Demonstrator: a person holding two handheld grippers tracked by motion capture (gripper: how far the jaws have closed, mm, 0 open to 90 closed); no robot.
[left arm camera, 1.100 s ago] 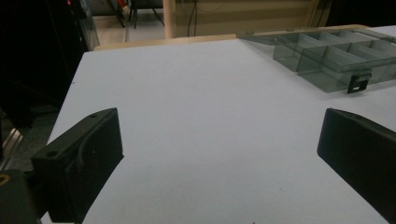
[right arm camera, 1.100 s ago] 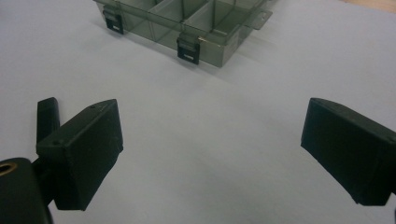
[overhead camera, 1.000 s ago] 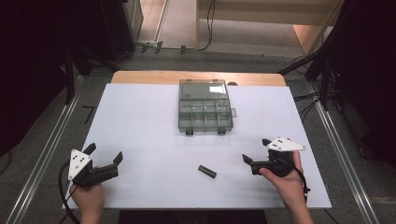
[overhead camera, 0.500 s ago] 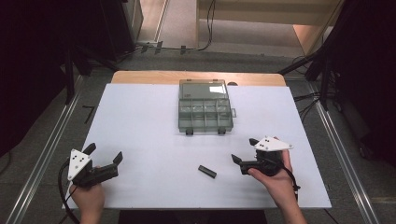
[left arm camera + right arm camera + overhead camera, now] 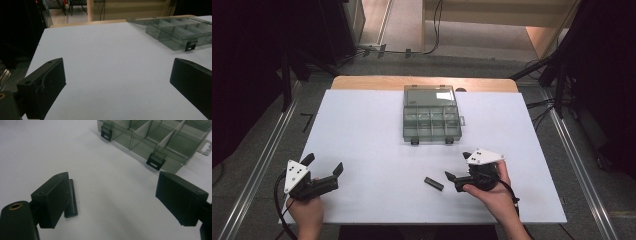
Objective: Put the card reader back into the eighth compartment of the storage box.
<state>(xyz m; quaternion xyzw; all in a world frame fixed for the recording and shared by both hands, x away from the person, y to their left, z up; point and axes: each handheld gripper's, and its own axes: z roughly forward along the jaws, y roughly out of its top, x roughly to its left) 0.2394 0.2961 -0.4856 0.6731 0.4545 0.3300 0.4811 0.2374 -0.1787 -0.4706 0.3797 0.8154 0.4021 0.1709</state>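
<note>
A small black bar [image 5: 433, 183] lies flat on the white table [image 5: 372, 130], near its front edge. My right gripper [image 5: 457, 165] hovers just to the right of the bar, open; its jaws have closed a little in the last second, with nothing between them. In the right gripper view the bar [image 5: 73, 195] is partly hidden behind the left jaw, outside the gap of the gripper [image 5: 113, 180]. My left gripper [image 5: 323, 164] rests open at the front left, and bare table shows between its jaws [image 5: 117, 67].
A grey see-through compartment box [image 5: 430, 138] sits open at the table's middle back, its lid lying flat behind it. Its latches face me, and the box [image 5: 155, 142] is close ahead of the right gripper. Dark racks and cables flank the table.
My right gripper has slid left across the table, closer to the black bar. The left gripper has stayed where it was.
</note>
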